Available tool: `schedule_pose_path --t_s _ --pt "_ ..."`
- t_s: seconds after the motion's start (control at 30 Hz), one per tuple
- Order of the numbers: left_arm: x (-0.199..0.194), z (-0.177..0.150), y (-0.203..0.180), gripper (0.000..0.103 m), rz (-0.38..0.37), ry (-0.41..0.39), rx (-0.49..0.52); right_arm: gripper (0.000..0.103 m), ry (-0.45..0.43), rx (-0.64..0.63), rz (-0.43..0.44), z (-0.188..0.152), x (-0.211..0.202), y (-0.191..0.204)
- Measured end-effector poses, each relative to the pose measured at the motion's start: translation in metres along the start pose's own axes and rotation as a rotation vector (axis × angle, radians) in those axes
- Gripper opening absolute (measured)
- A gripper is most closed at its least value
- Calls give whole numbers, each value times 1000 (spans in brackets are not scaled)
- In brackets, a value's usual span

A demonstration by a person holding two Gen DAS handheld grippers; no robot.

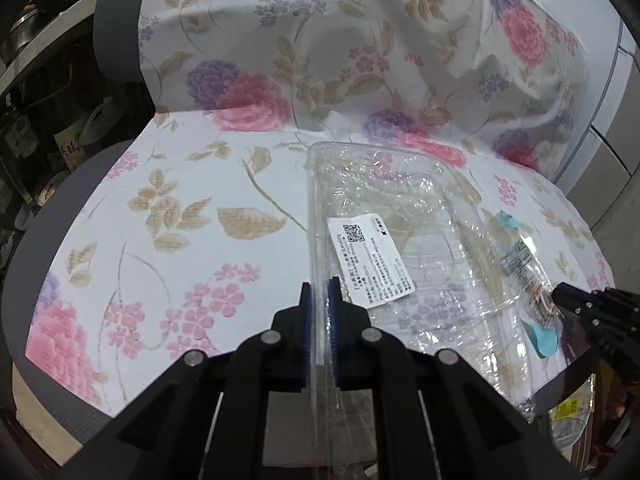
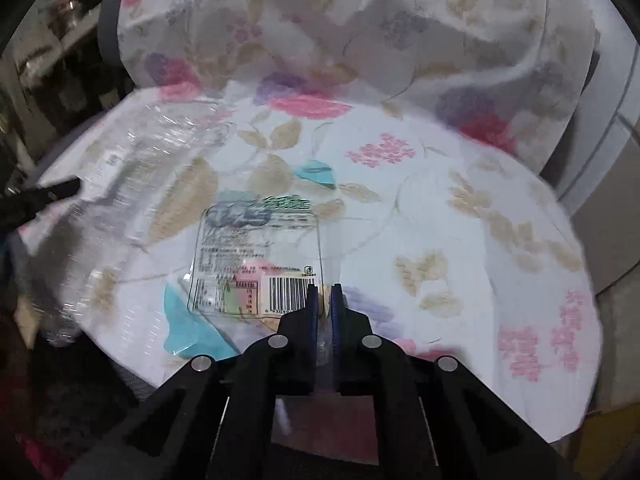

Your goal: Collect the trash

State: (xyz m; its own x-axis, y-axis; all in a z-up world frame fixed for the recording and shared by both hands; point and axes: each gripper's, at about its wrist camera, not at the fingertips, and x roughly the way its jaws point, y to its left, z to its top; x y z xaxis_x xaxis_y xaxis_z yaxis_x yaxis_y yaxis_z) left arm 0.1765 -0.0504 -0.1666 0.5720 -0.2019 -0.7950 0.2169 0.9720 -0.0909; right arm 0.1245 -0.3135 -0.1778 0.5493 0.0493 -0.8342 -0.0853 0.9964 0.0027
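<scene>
Plastic trash lies on a floral cloth (image 1: 168, 216) draped over a chair seat and backrest. A clear clamshell tray (image 1: 400, 208) with a white printed label sits on the seat's right half in the left wrist view, its long left rim clamped between the narrowed fingers of the left gripper (image 1: 320, 292). Overlapping the tray's right side is a clear printed wrapper (image 2: 256, 256) with turquoise patches and a barcode; the right gripper (image 2: 325, 296) is pinched shut on its near right corner. Both pieces reach toward the seat's front edge. Left of the tray, and right of the wrapper, the cloth is bare out to the grey seat rim (image 1: 24, 240). Dark cluttered shelving (image 1: 36, 92) stands beyond the left edge.
</scene>
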Motion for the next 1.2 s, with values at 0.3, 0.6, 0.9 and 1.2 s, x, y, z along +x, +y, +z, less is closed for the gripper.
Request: schedule_pose_path --t_s 0.3,0.6,0.9,1.2 --pt "-6 -3 15 7 7 -9 -22 67 -69 -98 67 2 -30 43" --pt "-7 -7 28 7 -13 1 -30 55 -39 -189 72 -5 -8 89" --pt "-5 -7 32 7 -40 6 -45 22 -37 -142 184 -3 -10 84" --pt "-24 -6 20 6 -83 -10 -39 0 -158 -117 88 1 -57 59"
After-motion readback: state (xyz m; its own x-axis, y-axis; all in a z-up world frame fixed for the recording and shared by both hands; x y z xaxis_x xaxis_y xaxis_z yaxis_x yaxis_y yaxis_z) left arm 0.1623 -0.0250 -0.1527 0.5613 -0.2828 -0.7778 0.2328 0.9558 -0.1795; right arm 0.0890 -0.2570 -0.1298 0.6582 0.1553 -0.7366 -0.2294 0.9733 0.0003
